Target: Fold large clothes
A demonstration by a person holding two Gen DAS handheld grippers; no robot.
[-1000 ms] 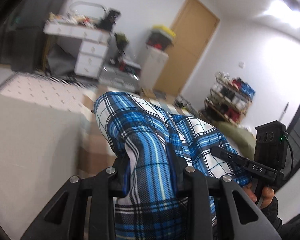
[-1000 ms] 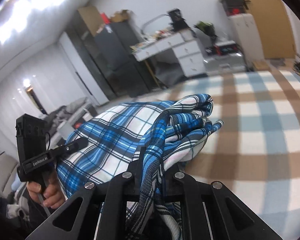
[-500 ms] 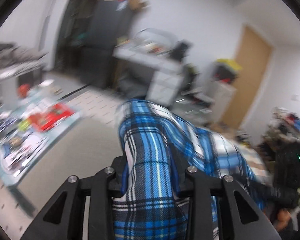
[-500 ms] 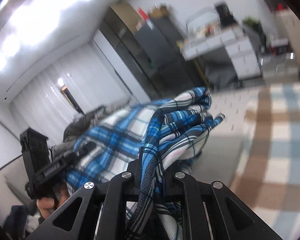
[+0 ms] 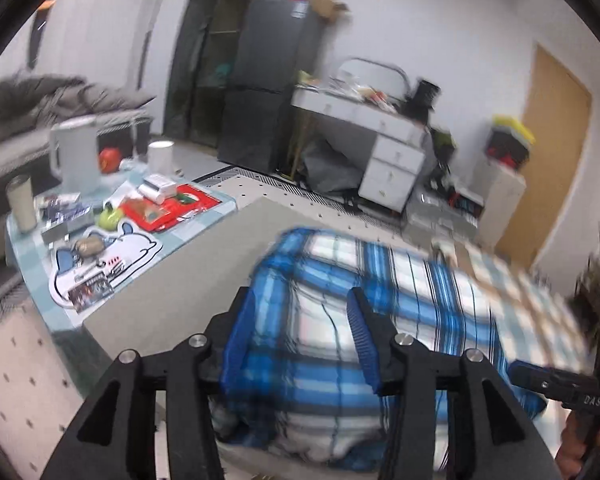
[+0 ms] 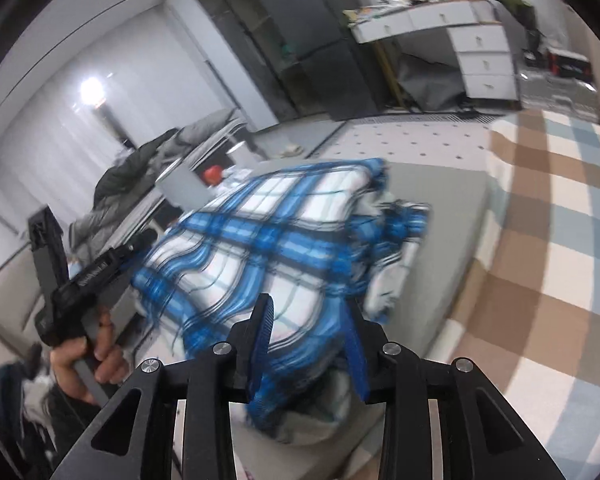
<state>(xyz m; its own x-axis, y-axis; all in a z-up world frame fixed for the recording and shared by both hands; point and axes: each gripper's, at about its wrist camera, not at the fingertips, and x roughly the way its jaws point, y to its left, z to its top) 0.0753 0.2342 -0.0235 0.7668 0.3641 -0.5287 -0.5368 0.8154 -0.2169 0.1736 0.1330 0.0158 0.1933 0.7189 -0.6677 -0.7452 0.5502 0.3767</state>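
The blue-and-white plaid garment (image 5: 380,280) lies bunched and blurred on a grey mat (image 5: 204,272). My left gripper (image 5: 300,332) hovers just over its near edge. Its jaws are opening; the cloth shows between the blue pads (image 5: 240,332), but they do not press on it. In the right wrist view the same garment (image 6: 268,240) spreads over the mat (image 6: 440,200). My right gripper (image 6: 306,340) is also opening, and cloth sits loose between its pads (image 6: 260,344). A hand (image 6: 96,356) at the left holds the other gripper's handle.
A low table (image 5: 32,292) at the left carries a white kettle (image 5: 74,156), cups and clutter. Behind stand a dark fridge (image 5: 268,80), a white desk with drawers (image 5: 380,148) and a wooden door (image 5: 552,152). A brown-and-blue checked cover (image 6: 560,240) lies to the right of the mat.
Both grippers swung left and down over the grey mat. Their jaws, earlier shut on the plaid garment, have parted, and the garment has dropped onto the mat.
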